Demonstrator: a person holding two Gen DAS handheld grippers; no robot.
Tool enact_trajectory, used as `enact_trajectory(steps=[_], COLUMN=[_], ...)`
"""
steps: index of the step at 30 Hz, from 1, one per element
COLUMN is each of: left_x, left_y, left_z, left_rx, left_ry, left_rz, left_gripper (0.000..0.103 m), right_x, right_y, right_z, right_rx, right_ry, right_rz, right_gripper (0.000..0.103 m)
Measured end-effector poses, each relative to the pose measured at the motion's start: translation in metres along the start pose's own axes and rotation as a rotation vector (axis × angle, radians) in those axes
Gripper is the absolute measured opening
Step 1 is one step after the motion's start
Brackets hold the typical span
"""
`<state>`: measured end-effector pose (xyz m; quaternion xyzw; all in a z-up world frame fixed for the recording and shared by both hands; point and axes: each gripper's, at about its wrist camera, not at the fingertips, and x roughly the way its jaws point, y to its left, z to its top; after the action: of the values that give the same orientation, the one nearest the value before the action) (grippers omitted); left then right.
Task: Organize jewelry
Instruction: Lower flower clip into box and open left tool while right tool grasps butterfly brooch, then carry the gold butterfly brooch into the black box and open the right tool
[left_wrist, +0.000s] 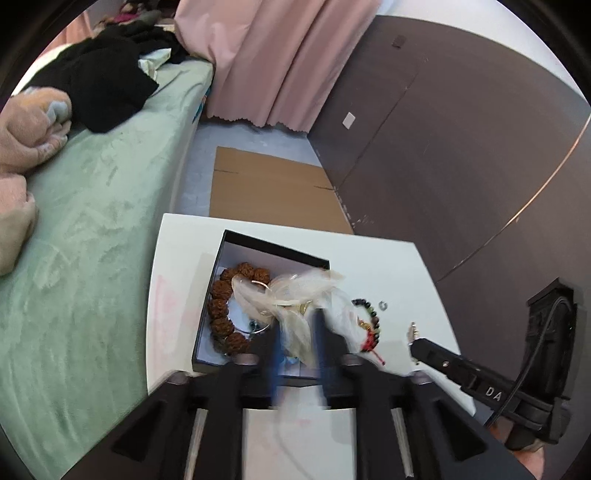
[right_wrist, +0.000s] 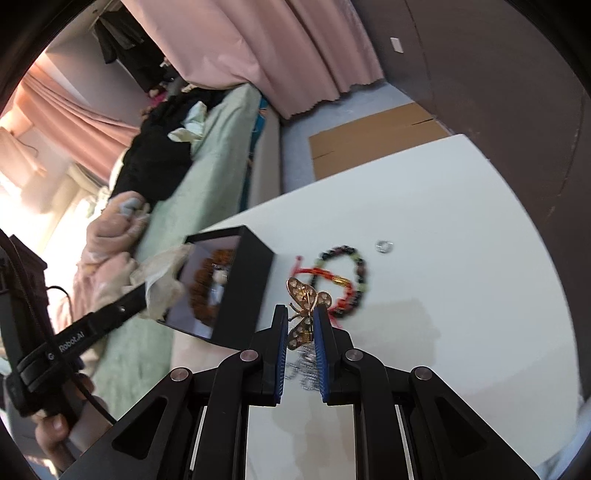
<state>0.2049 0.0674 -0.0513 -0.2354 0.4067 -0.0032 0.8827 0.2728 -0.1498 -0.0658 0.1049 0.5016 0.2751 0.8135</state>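
On the white table (left_wrist: 177, 277) stands a black box (left_wrist: 207, 332) with a brown bead bracelet (left_wrist: 221, 306) in it. A sheer pouch (left_wrist: 295, 291) with gold rings lies over the box's near edge. My left gripper (left_wrist: 299, 328) is blurred, its blue fingers apart with the pouch's fabric between them. My right gripper (right_wrist: 301, 312) is shut on a gold butterfly brooch (right_wrist: 303, 291), lifted off the table just right of the box (right_wrist: 243, 280). On the table beyond it lie a dark bead bracelet with a red cord (right_wrist: 354, 273) and a small silver ring (right_wrist: 384, 246). A silver chain (right_wrist: 306, 369) lies below the fingers.
A bed with a green cover (left_wrist: 92, 221) and black clothes (left_wrist: 103, 81) runs along the table's left side. Pink curtains (left_wrist: 266, 55) hang behind, flat cardboard (left_wrist: 269, 184) lies on the floor, and a dark wardrobe (left_wrist: 443, 147) stands to the right.
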Motion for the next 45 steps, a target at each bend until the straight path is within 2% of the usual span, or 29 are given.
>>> enact_trajectory(steps=[1,2,3,14,25,29,30,31,33,34,38,45], left_x=[-0.002,-0.005,-0.01,-0.03,-0.039,-0.04,-0.041,-0.042,-0.044,-0.044,-0.046,-0.041], left_y=[0.002,0.003,0.004,0.029,0.04,0.05,0.054,0.057,0.063,0.065,0.067,0.053], left_z=[0.001,0.002,0.002,0.011,0.01,0.012,0.013,0.013,0.014,0.015,0.016,0.013], left_rx=[-0.01,-0.019,-0.028,-0.078,-0.079,-0.103,-0.114,-0.124,-0.145,-0.153,-0.162,-0.121], left_ry=[-0.012,-0.028,-0.054,-0.089,-0.108,-0.114,-0.117,-0.12,-0.127,-0.13,-0.133,-0.113], left_rz=[-0.001,0.0,-0.001,0.018,0.042,0.054,0.06,0.062,0.067,0.067,0.067,0.054], left_gripper=[0.058,0.076,0.079,0.079,0.08,0.083,0.085,0.087,0.091,0.092,0.092,0.092], right_x=[0.001,0.002,0.004,0.015,0.039,0.049,0.051,0.055,0.057,0.054,0.045,0.02], right_y=[0.002,0.006,0.01,0.046,0.07,0.078,0.079,0.079,0.08,0.08,0.072,0.05], right_z=[0.0,0.002,0.003,0.005,0.016,0.02,0.02,0.021,0.02,0.019,0.019,0.018], right_rx=[0.002,0.004,0.004,-0.023,-0.022,-0.016,-0.013,-0.008,-0.001,-0.003,-0.009,-0.008], right_ry=[-0.002,-0.007,-0.012,-0.05,-0.065,-0.056,-0.044,-0.022,-0.012,-0.027,-0.038,-0.064], right_rz=[0.011,0.028,0.039,0.154,0.197,0.224,0.236,0.262,0.274,0.266,0.241,0.178], right_gripper=[0.015,0.015,0.015,0.015,0.015,0.017,0.026,0.046,0.072,0.077,0.078,0.078])
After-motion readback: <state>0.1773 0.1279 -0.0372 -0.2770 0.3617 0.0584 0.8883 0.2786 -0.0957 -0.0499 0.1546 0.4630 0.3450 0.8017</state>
